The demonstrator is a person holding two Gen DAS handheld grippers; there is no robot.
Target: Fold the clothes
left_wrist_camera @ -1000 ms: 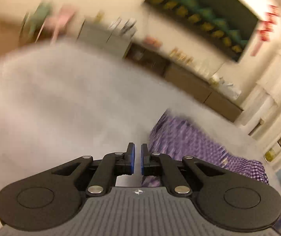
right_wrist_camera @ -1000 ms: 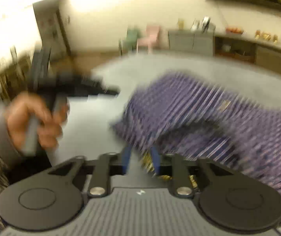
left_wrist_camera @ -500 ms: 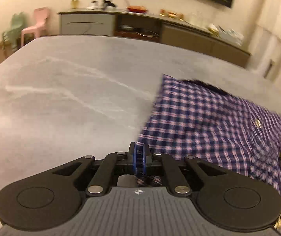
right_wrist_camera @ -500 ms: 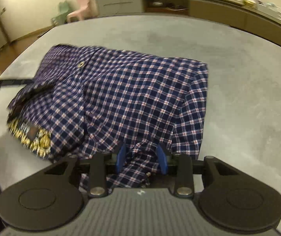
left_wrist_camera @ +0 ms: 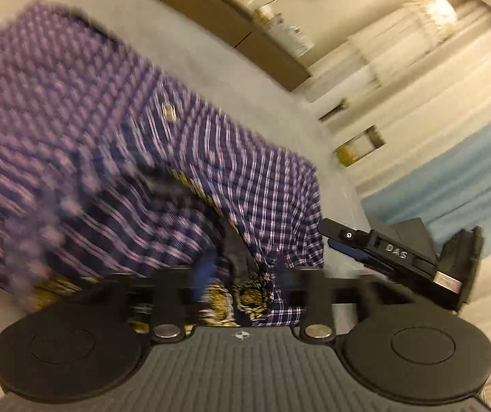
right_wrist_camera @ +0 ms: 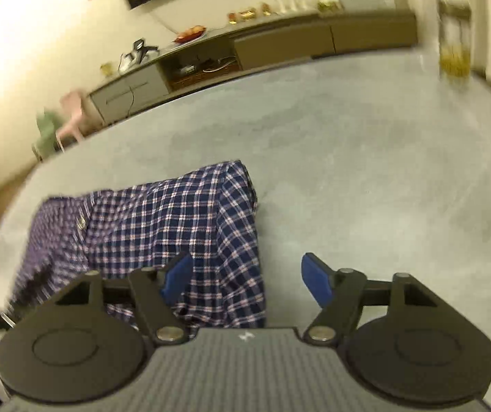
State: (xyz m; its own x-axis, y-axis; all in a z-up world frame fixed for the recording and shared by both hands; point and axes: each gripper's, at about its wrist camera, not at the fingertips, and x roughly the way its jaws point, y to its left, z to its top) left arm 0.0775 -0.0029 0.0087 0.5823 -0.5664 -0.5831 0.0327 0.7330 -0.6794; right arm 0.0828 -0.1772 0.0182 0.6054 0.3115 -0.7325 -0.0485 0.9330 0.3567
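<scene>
A navy plaid shirt [right_wrist_camera: 176, 219] lies folded in a flat bundle on the grey table [right_wrist_camera: 348, 171]. My right gripper [right_wrist_camera: 245, 281] stands wide open just above the shirt's near right edge; its left pad [right_wrist_camera: 176, 278] is over the cloth and its right pad [right_wrist_camera: 315, 285] is over bare table. The left wrist view is motion-blurred. There the shirt [left_wrist_camera: 108, 137] fills the left side, with its yellow-patterned inner lining showing. My left gripper [left_wrist_camera: 245, 269] has its fingers apart, with shirt cloth lying between them. My right gripper's body [left_wrist_camera: 393, 254] shows at the right.
A long brown sideboard [right_wrist_camera: 279, 44] with small items on top runs along the far wall. A pink chair [right_wrist_camera: 72, 113] and a green chair [right_wrist_camera: 48, 130] stand beyond the table's rounded far-left edge. Pale curtains [left_wrist_camera: 434, 103] hang to the right.
Both grippers were shut on the shirt half a second ago and now stand open. The shirt has dropped into a folded bundle. The left wrist view has swung and tilted.
</scene>
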